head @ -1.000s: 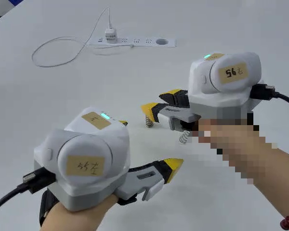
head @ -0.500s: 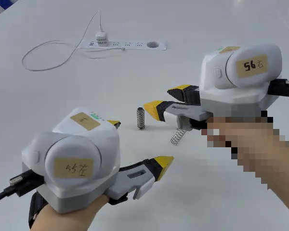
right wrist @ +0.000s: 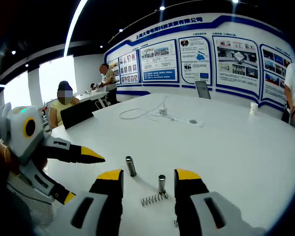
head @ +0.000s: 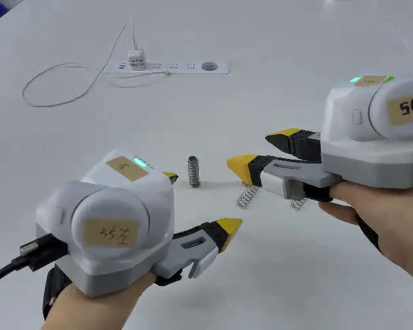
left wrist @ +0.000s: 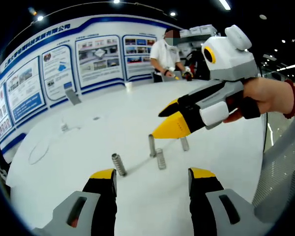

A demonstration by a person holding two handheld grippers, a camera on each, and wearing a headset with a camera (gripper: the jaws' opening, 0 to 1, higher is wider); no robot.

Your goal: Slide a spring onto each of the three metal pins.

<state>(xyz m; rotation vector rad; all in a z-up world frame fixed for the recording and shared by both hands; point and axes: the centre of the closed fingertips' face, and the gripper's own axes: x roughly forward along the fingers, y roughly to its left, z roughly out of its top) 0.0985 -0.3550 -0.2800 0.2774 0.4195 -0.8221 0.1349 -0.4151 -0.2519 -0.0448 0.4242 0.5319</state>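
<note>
Both of your grippers are carrying nothing right now. The left hand-held gripper (head: 198, 201) sits in the lower left of the head view with its jaws spread wide, and in its own view (left wrist: 152, 174) you can see bare white desk (head: 296, 82) between the yellow tips. The right hand-held gripper (head: 261, 150) comes in from the right edge of the head view, jaws apart as well, with nothing between them in its own view (right wrist: 148, 177) either.

The spring-covered pin (head: 193, 172) stands upright near the centre of the head view, between the two grippers and touching neither. It's just above your left jaw in the right gripper view (right wrist: 131, 166).

There's a bare pin (right wrist: 162, 183) standing between the two jaw tips of the right gripper view, a little further out. It's also up the middle of the left gripper view (left wrist: 151, 145). A loose spring (head: 246, 196) lies flat on the desk right at its foot (right wrist: 154, 198).

A second loose spring (head: 298, 203) lies just below the right gripper's body in the head view, partly tucked under it.

Upper left of the head view has a power strip (head: 168, 67) with a white cable (head: 55, 77) looping off it, well away from the pins.
</note>
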